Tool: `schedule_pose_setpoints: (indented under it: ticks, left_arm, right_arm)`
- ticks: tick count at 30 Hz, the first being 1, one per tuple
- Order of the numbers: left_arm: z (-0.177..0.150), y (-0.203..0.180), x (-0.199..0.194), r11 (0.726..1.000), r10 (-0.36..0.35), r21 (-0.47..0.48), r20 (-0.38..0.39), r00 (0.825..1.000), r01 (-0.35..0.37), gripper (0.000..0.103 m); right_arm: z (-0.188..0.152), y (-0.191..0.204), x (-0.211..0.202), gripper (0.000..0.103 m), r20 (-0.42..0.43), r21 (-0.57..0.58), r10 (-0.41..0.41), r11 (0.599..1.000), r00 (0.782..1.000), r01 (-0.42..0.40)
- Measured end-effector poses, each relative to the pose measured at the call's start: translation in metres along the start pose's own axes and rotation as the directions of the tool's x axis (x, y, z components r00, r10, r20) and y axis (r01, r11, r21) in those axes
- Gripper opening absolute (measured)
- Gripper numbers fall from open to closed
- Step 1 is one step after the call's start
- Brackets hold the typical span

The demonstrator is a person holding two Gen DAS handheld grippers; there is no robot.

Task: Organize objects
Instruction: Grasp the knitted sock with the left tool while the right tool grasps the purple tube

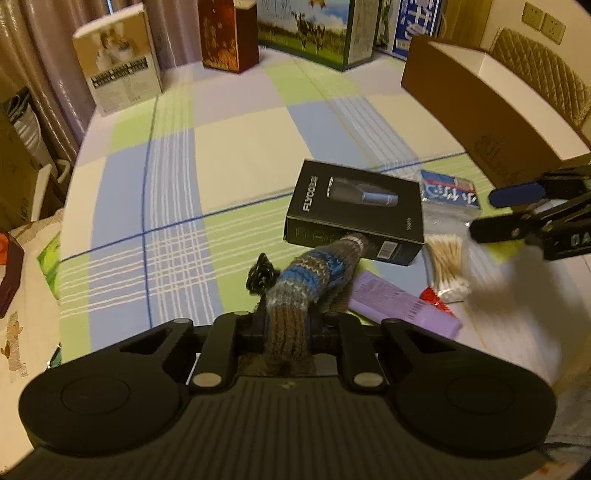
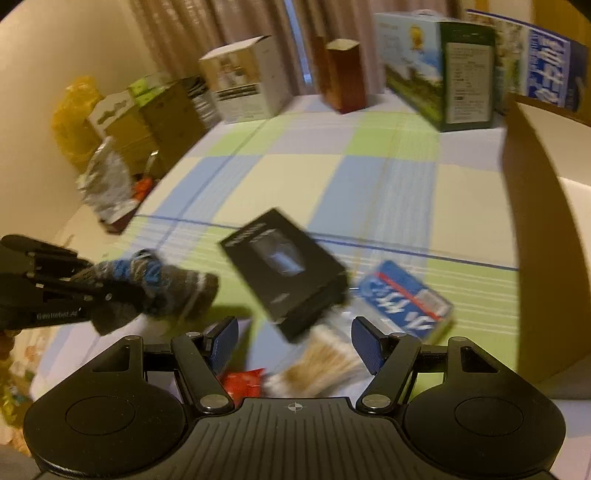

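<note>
My left gripper [image 1: 286, 328] is shut on a knitted brown-and-blue striped glove [image 1: 314, 273], whose free end droops toward a black shaver box [image 1: 354, 210] on the checked tablecloth. Seen from the right wrist, the glove [image 2: 166, 288] hangs from the left gripper [image 2: 99, 288] at the left edge. My right gripper [image 2: 293, 345] stands open above a bag of cotton swabs [image 2: 321, 369], with nothing pressed between its blue pads [image 2: 221, 345]. It also shows at the right of the left wrist view [image 1: 491, 212]. The black box [image 2: 284, 269] lies just ahead of it.
A blue packet [image 1: 448, 190], a purple box [image 1: 399, 302], a red packet [image 1: 436, 299] and a black clip [image 1: 260, 275] lie around the black box. An open cardboard box [image 1: 480, 122] stands at the right. Several cartons [image 1: 306, 33] line the table's far edge.
</note>
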State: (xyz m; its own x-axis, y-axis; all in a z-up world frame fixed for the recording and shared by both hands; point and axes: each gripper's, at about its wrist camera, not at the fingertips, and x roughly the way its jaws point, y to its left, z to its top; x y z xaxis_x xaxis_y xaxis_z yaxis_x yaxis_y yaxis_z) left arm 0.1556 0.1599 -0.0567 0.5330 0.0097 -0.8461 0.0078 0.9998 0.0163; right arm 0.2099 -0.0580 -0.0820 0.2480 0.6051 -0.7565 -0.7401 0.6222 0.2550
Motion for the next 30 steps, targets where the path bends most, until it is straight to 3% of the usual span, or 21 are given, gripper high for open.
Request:
schedule_pose_setpoints:
  ticks: [6, 12, 14, 16, 18, 21, 24, 30]
  left_arm:
    - [0.001, 0.006, -0.037, 0.997, -0.015, -0.077, 0.086, 0.996, 0.022, 0.012]
    - [-0.004, 0.017, -0.061, 0.986, -0.058, -0.147, 0.131, 0.990, 0.077, 0.012]
    - [-0.011, 0.018, -0.060, 0.990, -0.065, -0.121, 0.106, 0.992, 0.077, 0.013]
    - [-0.020, 0.015, -0.046, 0.997, -0.015, -0.069, 0.019, 1.000, 0.016, 0.013]
    - [-0.032, 0.014, -0.040, 0.998, -0.022, -0.053, -0.034, 0.999, 0.020, 0.013]
    - [-0.046, 0.016, -0.043, 0.997, -0.060, -0.056, -0.046, 0.997, 0.057, 0.013]
    - [-0.055, 0.022, -0.046, 0.995, -0.053, -0.086, -0.048, 0.997, 0.049, 0.013]
    - [-0.063, 0.050, -0.057, 0.967, -0.019, -0.253, 0.011, 1.000, 0.021, 0.013]
  right_arm:
    - [0.002, 0.027, 0.017, 0.065, -0.079, -0.011, 0.100, 0.995, 0.992, -0.101]
    - [-0.001, 0.044, 0.029, 0.065, -0.108, -0.027, 0.109, 0.993, 0.988, -0.113]
    - [-0.001, 0.045, 0.029, 0.065, -0.106, -0.020, 0.103, 0.994, 0.989, -0.105]
    - [-0.002, 0.045, 0.028, 0.065, -0.103, -0.017, 0.092, 0.995, 0.990, -0.094]
    - [-0.004, 0.045, 0.024, 0.065, -0.096, -0.012, 0.089, 0.996, 0.991, -0.090]
    - [-0.005, 0.046, 0.021, 0.065, -0.094, -0.005, 0.081, 0.997, 0.992, -0.082]
    - [-0.006, 0.050, 0.023, 0.065, -0.100, -0.007, 0.076, 0.997, 0.992, -0.077]
    - [-0.006, 0.062, 0.039, 0.065, -0.111, -0.009, 0.066, 0.998, 0.992, -0.067]
